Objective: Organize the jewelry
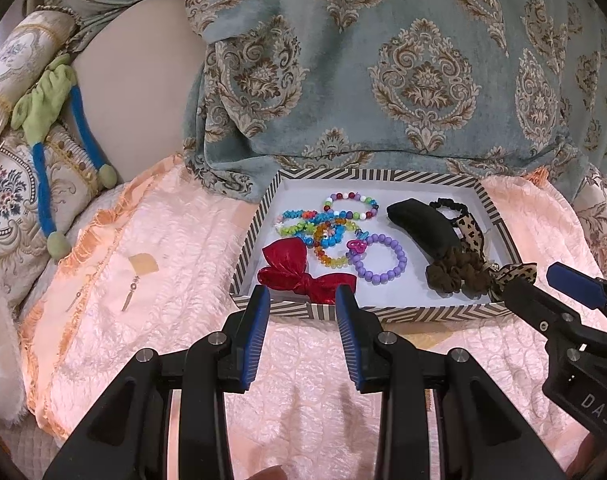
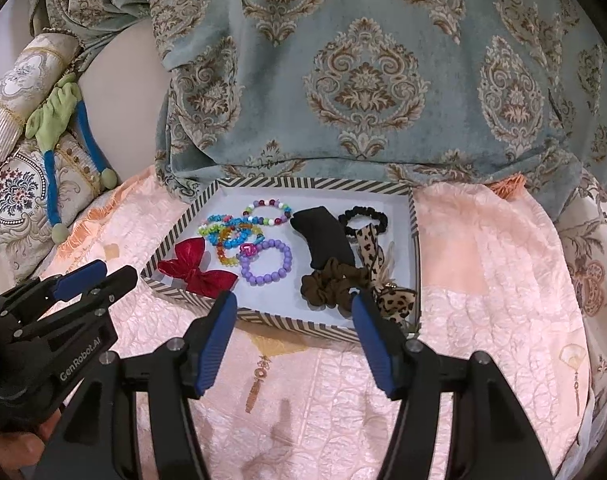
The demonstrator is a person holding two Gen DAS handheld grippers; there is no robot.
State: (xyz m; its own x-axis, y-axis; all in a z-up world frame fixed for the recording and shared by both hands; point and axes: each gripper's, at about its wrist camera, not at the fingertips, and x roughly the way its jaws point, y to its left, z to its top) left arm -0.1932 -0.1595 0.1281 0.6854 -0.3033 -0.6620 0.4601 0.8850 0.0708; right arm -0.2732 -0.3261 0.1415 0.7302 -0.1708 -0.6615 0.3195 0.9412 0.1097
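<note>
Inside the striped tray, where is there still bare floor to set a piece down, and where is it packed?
Bare floor in the striped tray runs along the near wall, between the purple bracelet and brown scrunchie, and along the back wall. The left centre is crowded with overlapping beaded bracelets; the right side holds piled hair ties.

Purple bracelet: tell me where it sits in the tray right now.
The purple bracelet lies in the tray near its front middle, right of the red bow and left of the brown scrunchie, touching the pile of beads.

Left tool (image 1: 303, 296), right tool (image 2: 295, 304): black arms, blue ribbed pads, silver screws; "GenRobot.AI" lettering, poss. skin below.
</note>
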